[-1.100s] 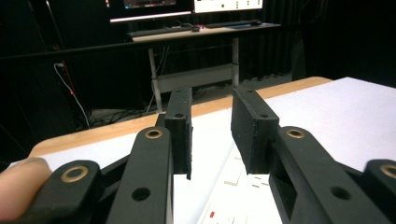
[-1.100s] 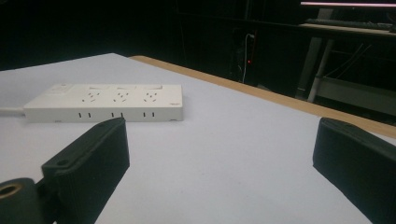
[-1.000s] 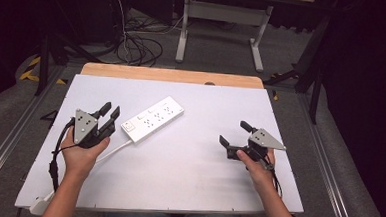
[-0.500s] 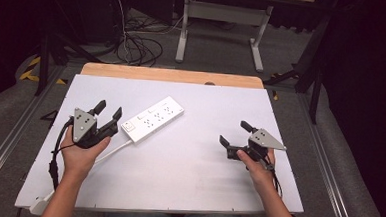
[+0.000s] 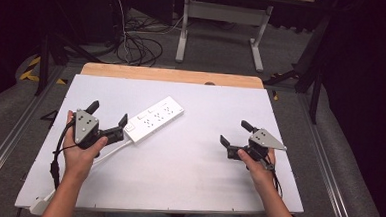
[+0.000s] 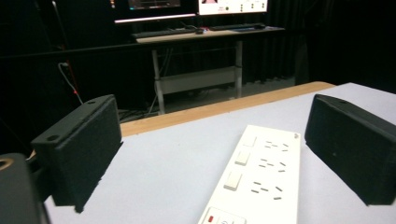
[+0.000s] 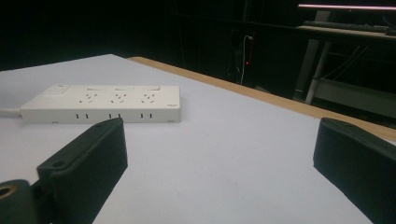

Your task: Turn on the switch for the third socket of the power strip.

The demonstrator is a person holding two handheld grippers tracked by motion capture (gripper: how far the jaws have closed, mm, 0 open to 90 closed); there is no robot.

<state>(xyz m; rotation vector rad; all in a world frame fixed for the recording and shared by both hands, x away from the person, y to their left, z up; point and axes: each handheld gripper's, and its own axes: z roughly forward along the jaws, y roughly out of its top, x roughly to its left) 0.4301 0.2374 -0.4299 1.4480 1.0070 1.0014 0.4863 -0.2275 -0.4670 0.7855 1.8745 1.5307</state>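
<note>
Since a second ago my left gripper [image 5: 109,119] has slid a little toward the near edge of the surface [image 5: 187,183] and nearer the switch end of the power strip [image 5: 154,119], while my right gripper [image 5: 234,133] has stayed where it was. From the high view, the white power strip lies at a slant on the white surface, a little left of its middle and toward the far side, and its cord [image 5: 109,152] runs from the switch end back toward the near left corner. My left gripper is spread wide, holding nothing, and one jaw tip sits just beside the strip's switch end; I cannot tell whether it touches. In the left gripper view the power strip [image 6: 261,175] runs up between the two black jaws, its rocker switches and sockets facing up. My right gripper is well apart from the strip, out to its right, jaws also spread and empty, with bare surface between. In the right gripper view the power strip [image 7: 100,103] lies side-on beyond the left jaw. Past the strip, the surface's wooden edge [image 5: 172,75] shows, then a desk frame [image 5: 225,20] and loose cables [image 5: 139,43] on the floor.
</note>
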